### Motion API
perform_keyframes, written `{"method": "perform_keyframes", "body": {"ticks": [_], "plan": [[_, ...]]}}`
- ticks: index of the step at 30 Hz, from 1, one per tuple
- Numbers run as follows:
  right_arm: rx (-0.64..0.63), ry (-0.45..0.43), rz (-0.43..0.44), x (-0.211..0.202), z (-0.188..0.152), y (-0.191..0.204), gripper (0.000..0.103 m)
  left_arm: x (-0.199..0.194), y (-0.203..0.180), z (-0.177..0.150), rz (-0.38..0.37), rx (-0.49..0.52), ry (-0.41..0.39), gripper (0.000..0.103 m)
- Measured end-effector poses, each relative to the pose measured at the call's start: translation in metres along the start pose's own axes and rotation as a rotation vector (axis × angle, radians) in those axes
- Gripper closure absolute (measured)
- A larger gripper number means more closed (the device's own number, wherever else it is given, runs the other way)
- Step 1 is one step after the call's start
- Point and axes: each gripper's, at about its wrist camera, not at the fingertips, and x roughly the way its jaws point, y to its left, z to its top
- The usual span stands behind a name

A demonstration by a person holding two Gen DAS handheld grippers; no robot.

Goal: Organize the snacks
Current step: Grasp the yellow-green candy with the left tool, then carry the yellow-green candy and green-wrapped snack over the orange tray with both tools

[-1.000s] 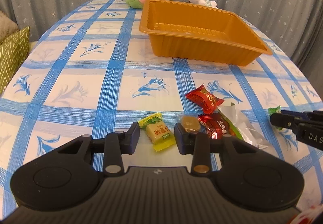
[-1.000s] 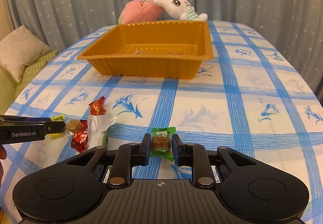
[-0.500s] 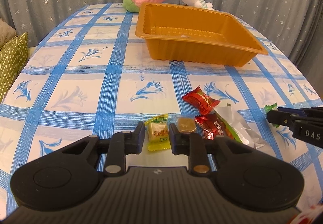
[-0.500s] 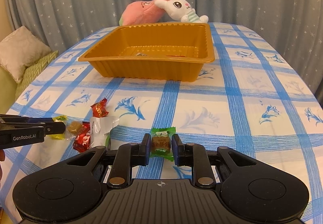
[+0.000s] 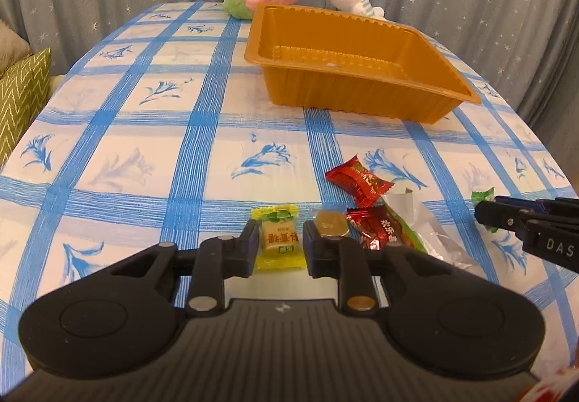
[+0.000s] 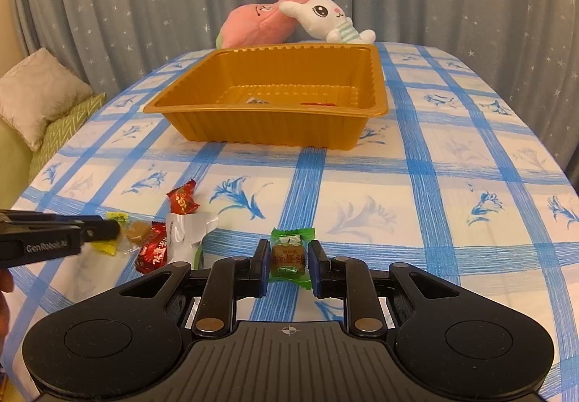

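A desk (image 5: 119, 134) under a blue-checked floral cloth fills both views. An orange tray (image 5: 354, 90) sits upper centre, with two plush toys (image 6: 289, 18) beyond it. Wrapped candies lie lower centre: yellow (image 5: 278, 239), red (image 5: 358, 183), green (image 6: 289, 253).

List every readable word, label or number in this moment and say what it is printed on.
"DAS", cut off at the frame edge: right gripper side.
"GenRobot.AI": left gripper side.
Red Chinese characters on the yellow candy: too small to read.
Print on the green candy and red candies: blurred.
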Motion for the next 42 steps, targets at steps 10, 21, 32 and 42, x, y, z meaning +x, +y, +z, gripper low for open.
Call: {"method": "perform_keyframes", "body": {"ticks": [10, 21, 32, 42], "plan": [[0.011, -0.008, 0.012, -0.001, 0.004, -0.001, 0.081, 0.004, -0.006, -0.001, 0.029, 0.046, 0.009, 0.085], [0.009, -0.033, 0.024, -0.008, 0.009, 0.004, 0.081, -0.015, -0.014, 0.009, -0.016, 0.024, -0.035, 0.085], [-0.007, -0.043, 0.034, -0.010, 0.013, 0.010, 0.081, -0.022, -0.026, 0.017, -0.057, 0.023, -0.055, 0.085], [-0.012, -0.050, 0.016, -0.012, 0.024, 0.010, 0.081, -0.023, -0.033, 0.026, -0.075, 0.038, -0.070, 0.085]]}}
